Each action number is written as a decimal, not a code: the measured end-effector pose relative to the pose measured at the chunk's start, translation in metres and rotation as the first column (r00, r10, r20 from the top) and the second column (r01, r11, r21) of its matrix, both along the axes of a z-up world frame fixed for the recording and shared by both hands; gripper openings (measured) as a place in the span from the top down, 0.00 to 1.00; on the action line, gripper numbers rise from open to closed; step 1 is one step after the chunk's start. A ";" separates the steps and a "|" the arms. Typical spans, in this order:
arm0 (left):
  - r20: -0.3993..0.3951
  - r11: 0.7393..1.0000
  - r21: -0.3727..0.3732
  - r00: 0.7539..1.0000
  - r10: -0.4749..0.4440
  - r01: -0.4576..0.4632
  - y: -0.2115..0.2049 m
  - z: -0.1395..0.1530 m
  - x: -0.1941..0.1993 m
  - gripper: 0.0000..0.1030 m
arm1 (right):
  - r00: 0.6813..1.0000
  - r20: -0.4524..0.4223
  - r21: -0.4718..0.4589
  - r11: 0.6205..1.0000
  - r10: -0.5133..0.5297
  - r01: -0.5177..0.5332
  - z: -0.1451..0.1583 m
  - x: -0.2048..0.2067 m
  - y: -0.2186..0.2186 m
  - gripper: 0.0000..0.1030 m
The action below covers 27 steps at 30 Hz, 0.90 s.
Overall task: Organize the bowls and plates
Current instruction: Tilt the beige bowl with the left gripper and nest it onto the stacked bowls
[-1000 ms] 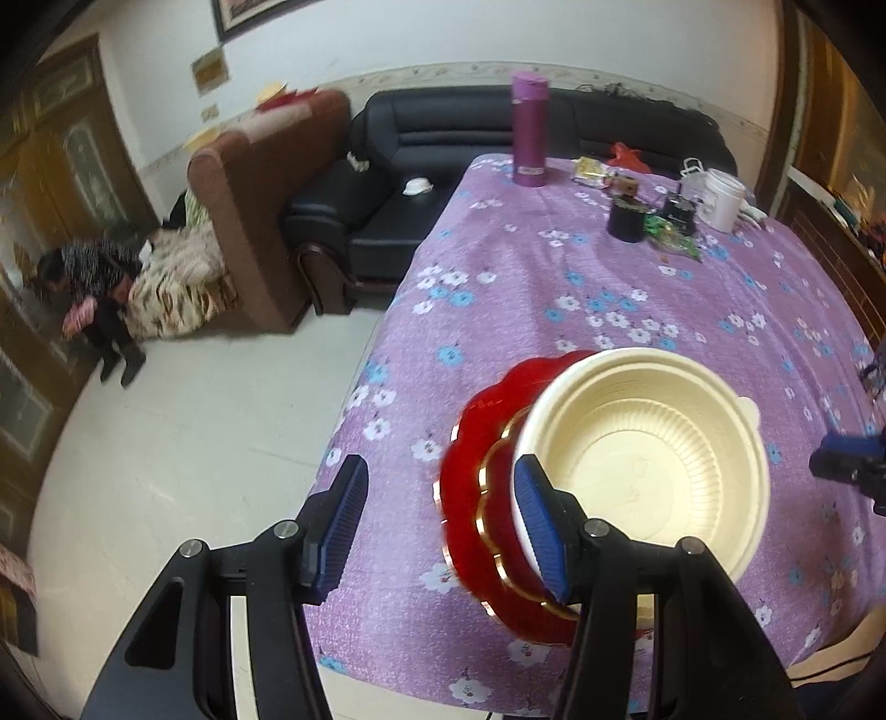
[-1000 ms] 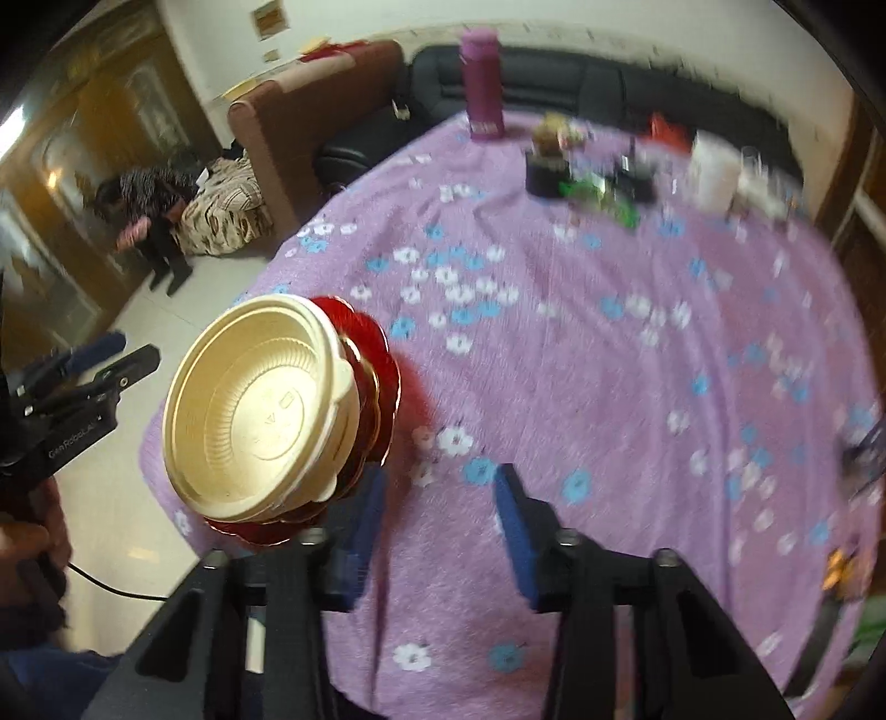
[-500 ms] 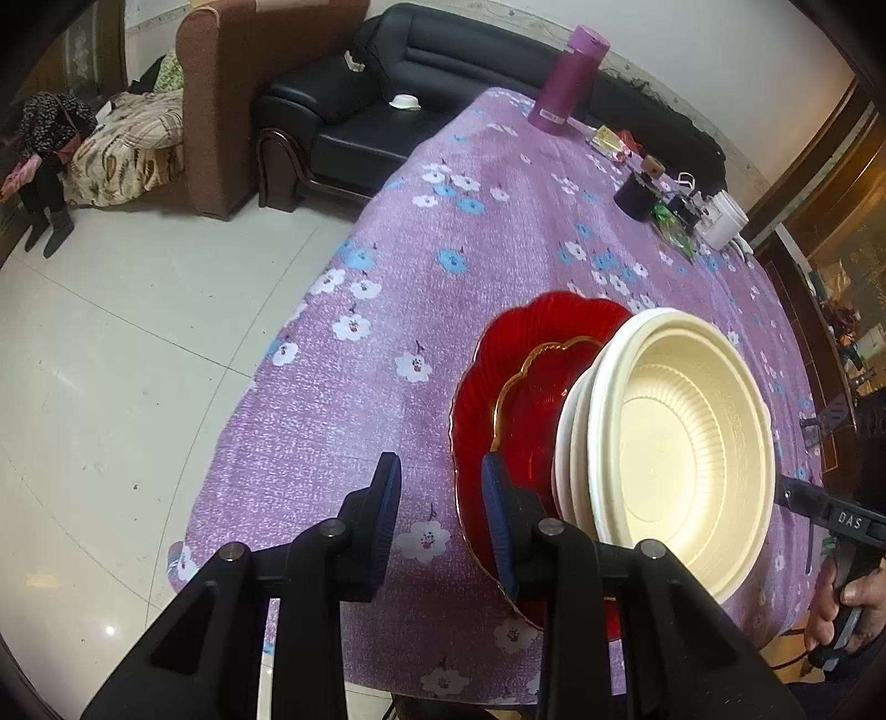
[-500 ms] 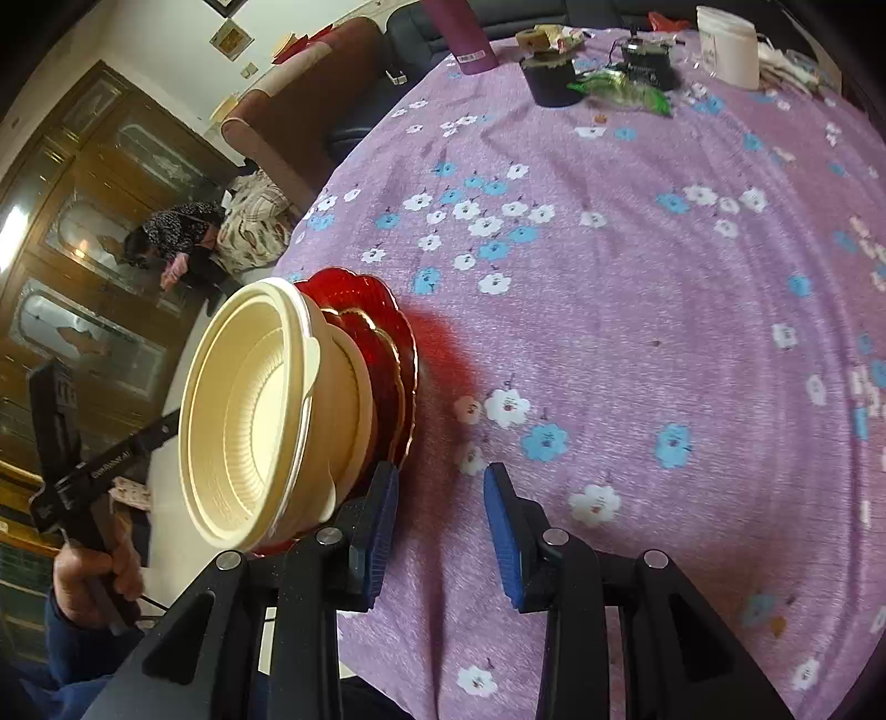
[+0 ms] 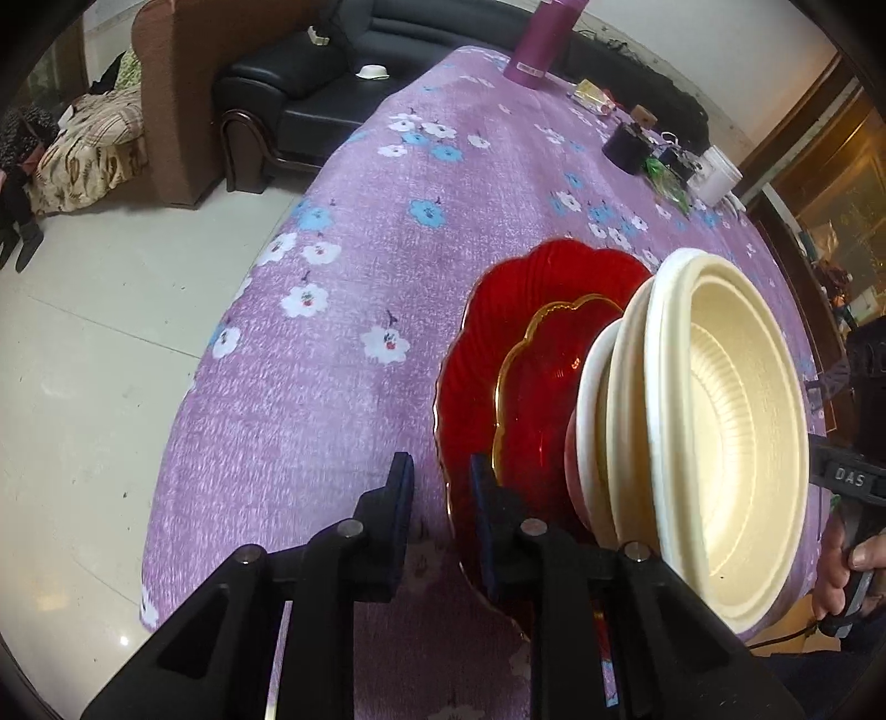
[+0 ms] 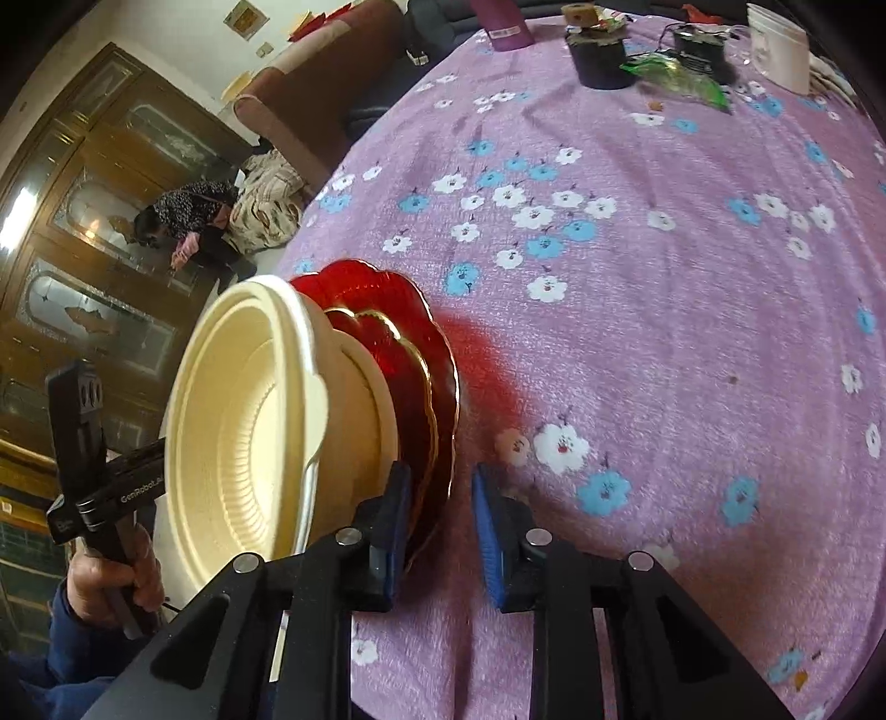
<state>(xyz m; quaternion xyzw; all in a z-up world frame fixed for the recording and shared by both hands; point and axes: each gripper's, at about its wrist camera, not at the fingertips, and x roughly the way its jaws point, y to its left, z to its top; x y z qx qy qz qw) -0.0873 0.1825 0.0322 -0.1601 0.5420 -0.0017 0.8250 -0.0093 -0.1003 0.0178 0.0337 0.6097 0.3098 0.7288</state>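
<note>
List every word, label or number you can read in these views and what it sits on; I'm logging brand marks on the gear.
"DAS" – white letters on the black handheld right gripper, seen from the left wrist view.
"GenRobot.AI" – white print on the black handheld left gripper, seen from the right wrist view; its last letters are blurred.
Label on the tall magenta thermos bottle: too small to read.

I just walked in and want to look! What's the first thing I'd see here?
A stack of cream bowls sits on shiny red plates near the edge of a table with a purple flowered cloth. The left gripper and right gripper close in on the plates' rim from either side.
</note>
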 end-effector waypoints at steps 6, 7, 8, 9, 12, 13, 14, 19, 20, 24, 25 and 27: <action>0.003 1.000 -0.008 1.000 -0.010 0.010 0.000 -0.004 0.006 0.80 | 1.000 -0.006 -0.010 1.000 -0.006 0.006 -0.008 0.001 0.006 0.87; 0.005 1.000 -0.008 1.000 -0.008 0.008 0.000 -0.004 0.006 0.80 | 1.000 -0.002 -0.014 1.000 -0.008 0.008 -0.008 0.002 0.007 0.87; 0.010 1.000 -0.011 1.000 -0.006 0.007 0.001 -0.005 0.007 0.80 | 1.000 0.002 -0.019 1.000 -0.009 0.009 -0.008 0.002 0.009 0.87; 0.013 1.000 -0.014 1.000 -0.008 0.008 0.001 -0.006 0.007 0.80 | 1.000 0.009 -0.026 1.000 -0.008 0.008 -0.008 0.001 0.010 0.87; 0.025 1.000 -0.008 1.000 -0.017 0.017 0.000 -0.007 0.009 0.81 | 1.000 0.020 -0.036 0.999 -0.010 0.011 -0.011 0.000 0.012 0.87; 0.028 1.000 -0.008 0.999 -0.023 0.023 0.000 -0.007 0.009 0.83 | 1.000 0.023 -0.035 0.999 -0.015 0.016 -0.012 0.000 0.012 0.87; 0.032 0.999 -0.008 0.999 -0.033 0.034 -0.001 -0.006 0.009 0.88 | 0.999 0.028 -0.034 0.999 -0.020 0.021 -0.013 -0.001 0.013 0.87; 0.048 0.998 0.013 0.997 -0.057 0.056 -0.007 -0.005 0.011 0.92 | 0.999 0.040 -0.042 0.999 -0.028 0.029 -0.012 -0.004 0.014 0.87; 0.049 0.998 0.007 0.997 -0.055 0.055 -0.006 -0.005 0.011 0.92 | 0.999 0.037 -0.044 0.999 -0.027 0.029 -0.012 -0.005 0.014 0.87; 0.053 0.998 0.014 0.997 -0.055 0.054 -0.006 -0.005 0.011 0.92 | 0.999 0.033 -0.046 0.998 -0.035 0.036 -0.011 -0.007 0.014 0.87; 0.053 0.999 0.016 0.997 -0.053 0.052 -0.006 -0.005 0.010 0.92 | 0.999 0.030 -0.047 0.998 -0.037 0.038 -0.011 -0.007 0.014 0.87; 0.054 0.999 0.025 0.997 -0.046 0.045 -0.007 -0.004 0.010 0.92 | 0.999 0.023 -0.051 0.998 -0.037 0.039 -0.012 -0.004 0.015 0.87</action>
